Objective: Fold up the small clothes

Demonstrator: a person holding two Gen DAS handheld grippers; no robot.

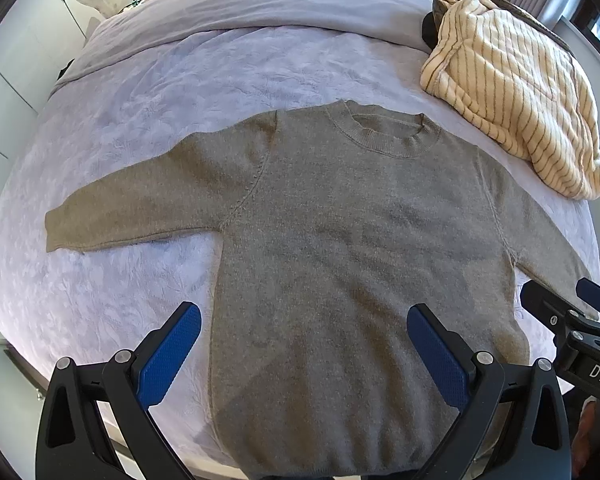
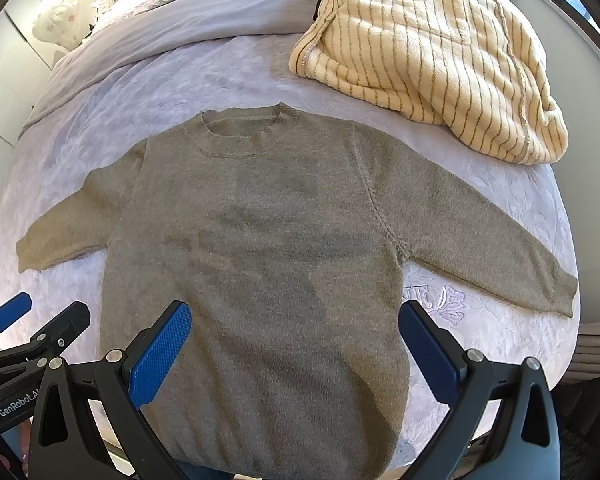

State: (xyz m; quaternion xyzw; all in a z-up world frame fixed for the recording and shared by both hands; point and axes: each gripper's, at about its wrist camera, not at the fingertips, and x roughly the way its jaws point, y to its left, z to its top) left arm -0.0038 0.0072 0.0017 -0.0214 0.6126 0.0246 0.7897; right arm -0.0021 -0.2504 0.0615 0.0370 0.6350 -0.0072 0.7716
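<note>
We hold the left gripper (image 1: 304,350) wide open above the lower part of the grey sweater (image 1: 340,240), gripping nothing. The right gripper (image 2: 296,346) is also wide open and empty over the same hem area. On the left gripper's body we read "GenRobot.AI". The sweater lies flat on the bed (image 1: 160,92), sleeves spread, with a striped cream garment (image 2: 432,52) beyond it.

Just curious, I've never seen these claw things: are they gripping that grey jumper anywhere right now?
No. Both the left gripper and right gripper are open above the grey sweater, which lies flat on the bed, unheld.
</note>
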